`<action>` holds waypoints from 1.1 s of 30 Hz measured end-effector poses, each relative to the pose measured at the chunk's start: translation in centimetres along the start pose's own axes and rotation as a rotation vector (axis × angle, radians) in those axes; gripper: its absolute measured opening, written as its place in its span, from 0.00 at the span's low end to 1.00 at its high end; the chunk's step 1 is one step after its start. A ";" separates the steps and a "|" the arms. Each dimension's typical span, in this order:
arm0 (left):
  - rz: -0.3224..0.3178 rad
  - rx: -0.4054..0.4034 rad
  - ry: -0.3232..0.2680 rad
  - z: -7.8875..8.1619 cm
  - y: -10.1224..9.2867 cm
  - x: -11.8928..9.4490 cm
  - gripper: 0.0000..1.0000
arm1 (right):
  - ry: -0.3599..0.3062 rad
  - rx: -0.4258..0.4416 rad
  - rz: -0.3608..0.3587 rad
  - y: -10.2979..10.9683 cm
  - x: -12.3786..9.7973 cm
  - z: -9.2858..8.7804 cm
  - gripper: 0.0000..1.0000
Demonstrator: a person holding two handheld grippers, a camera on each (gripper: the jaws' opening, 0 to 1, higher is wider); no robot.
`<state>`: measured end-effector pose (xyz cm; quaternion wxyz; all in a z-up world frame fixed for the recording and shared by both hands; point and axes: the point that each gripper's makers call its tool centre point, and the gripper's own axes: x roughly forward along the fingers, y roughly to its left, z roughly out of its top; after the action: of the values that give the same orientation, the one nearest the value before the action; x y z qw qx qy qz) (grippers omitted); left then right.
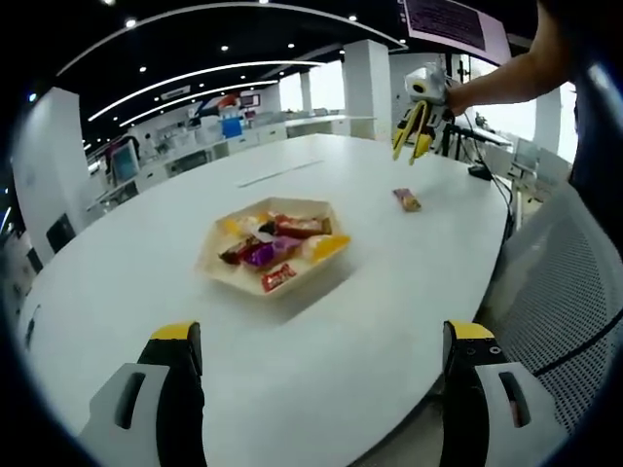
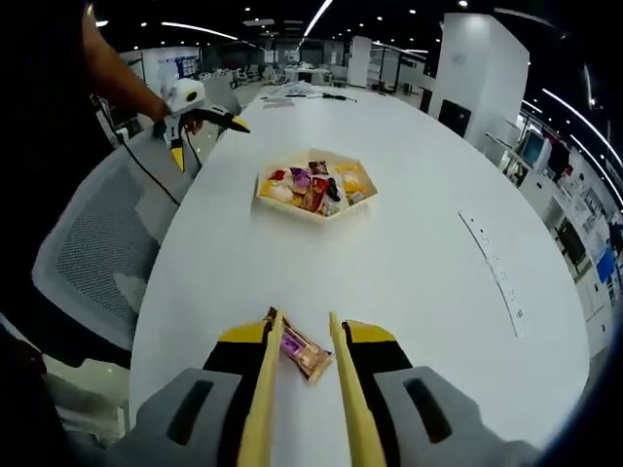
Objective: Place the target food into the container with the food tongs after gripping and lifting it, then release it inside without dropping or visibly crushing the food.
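Observation:
A hexagonal wooden tray [image 1: 222, 265] [image 2: 362, 206] filled with wrapped snacks sits mid-table. A single wrapped snack [image 1: 407, 199] [image 2: 305, 352] lies apart on the white table [image 1: 341, 321] [image 2: 409, 282]. My right gripper [image 2: 307, 333] [image 1: 426, 88] is shut on yellow food tongs [image 2: 265, 389] [image 1: 413, 131]. The tong arms stand apart on either side of the snack, and from the left gripper view they hover just above and beyond it. Low at the near table edge, my left gripper [image 1: 324, 341] [image 2: 190, 102] is open with nothing between its jaws.
A grey mesh chair [image 1: 574, 282] [image 2: 97, 233] stands at the table's edge beside the person. A socket strip [image 2: 496, 272] is set into the tabletop. Cables and small items [image 1: 482, 170] lie at the far end.

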<state>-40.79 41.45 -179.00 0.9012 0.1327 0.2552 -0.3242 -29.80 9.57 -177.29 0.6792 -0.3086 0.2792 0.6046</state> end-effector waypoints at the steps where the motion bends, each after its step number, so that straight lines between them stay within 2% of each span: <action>1: 0.000 -0.002 0.003 0.0 0.0 0.0 1.00 | 0.006 -0.001 0.008 0.1 0.3 -0.3 0.27; 8: 0.001 -0.007 0.006 -0.2 0.0 0.1 1.00 | 0.049 -0.011 0.051 0.6 1.8 -2.1 0.27; 10: 0.003 -0.009 0.007 -0.2 0.1 0.1 1.00 | 0.075 -0.041 0.063 0.8 2.4 -2.6 0.27; 18: 0.001 -0.020 0.003 -0.1 0.1 0.1 1.00 | 0.130 -0.132 0.094 1.4 4.1 -3.0 0.28; 24: -0.002 -0.024 0.001 -0.1 0.1 0.1 1.00 | 0.140 -0.151 0.089 1.3 4.8 -2.5 0.28; 27: -0.003 -0.025 -0.001 0.0 0.0 0.1 1.00 | 0.166 -0.160 0.089 1.2 5.1 -2.5 0.28; 30: -0.006 -0.025 -0.001 0.0 -0.1 0.1 1.00 | 0.225 -0.192 0.098 1.2 5.6 -3.5 0.28; 31: -0.007 -0.026 -0.002 0.0 -0.1 0.1 1.00 | 0.278 -0.203 0.100 1.2 5.7 -4.4 0.27; 32: -0.008 -0.026 0.000 -0.1 -0.1 0.1 1.00 | 0.217 -0.132 0.113 1.6 5.8 -3.2 0.25; 33: -0.008 -0.026 0.001 -0.1 -0.1 0.1 1.00 | 0.243 -0.075 0.076 1.1 5.6 -3.5 0.24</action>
<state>-40.76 41.38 -179.16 0.9015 0.1200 0.2604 -0.3242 -30.25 10.61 -183.91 0.6050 -0.3940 0.3480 0.5981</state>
